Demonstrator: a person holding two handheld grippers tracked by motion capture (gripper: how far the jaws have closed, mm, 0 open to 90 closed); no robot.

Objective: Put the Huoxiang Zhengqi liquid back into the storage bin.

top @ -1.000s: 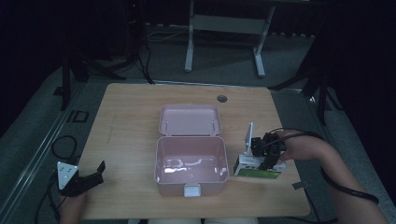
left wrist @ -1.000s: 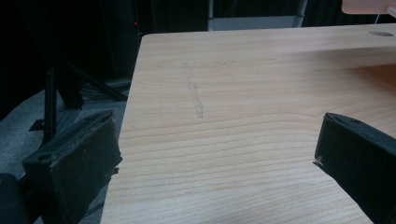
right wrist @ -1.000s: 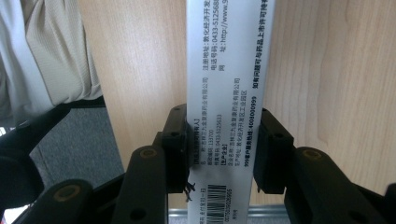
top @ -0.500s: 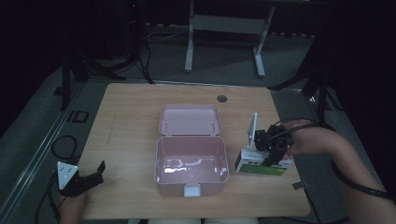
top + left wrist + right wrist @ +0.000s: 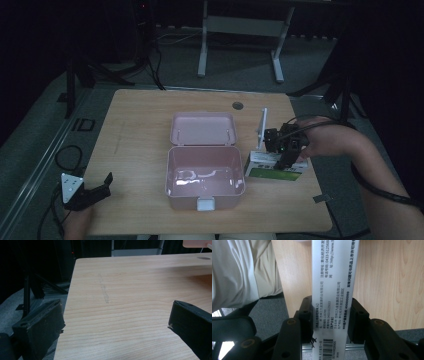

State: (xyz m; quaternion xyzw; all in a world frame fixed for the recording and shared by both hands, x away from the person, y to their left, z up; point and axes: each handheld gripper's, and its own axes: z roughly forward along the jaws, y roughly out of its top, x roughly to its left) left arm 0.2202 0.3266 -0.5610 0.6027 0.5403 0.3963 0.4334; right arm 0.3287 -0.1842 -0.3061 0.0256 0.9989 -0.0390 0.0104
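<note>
A white-and-green carton (image 5: 274,166), printed with small text and a barcode like a medicine pack, hangs clamped in the right gripper (image 5: 286,156) just beside the right wall of an open pink box (image 5: 205,186) on the wooden desk (image 5: 140,130). In the right gripper view the two black jaws press flat on the carton's (image 5: 332,290) long sides, the barcode end nearest the camera, with the desk edge and a pale sleeve beyond. From the high view the carton looks lifted clear of the desk, though in this dim light it cannot be said for sure that its lower edge has left the wood.

The pink box sits in the middle of the desk, its lid (image 5: 202,128) thrown back flat behind it and its tray bare but for glints on the floor. A thin white upright piece (image 5: 262,127) stands just behind the gripper; what it is cannot be made out.

At the near left corner the left gripper (image 5: 85,192) rests at the desk's edge, well apart from the box. Its own view shows both jaws spread wide over bare wood (image 5: 130,302), holding nothing.

By this showing the pick-up is done and the packing is not: the carton has yet to be carried over the box wall, set inside and released, and the lid then remains to be shut, likely work for the idle left gripper.
</note>
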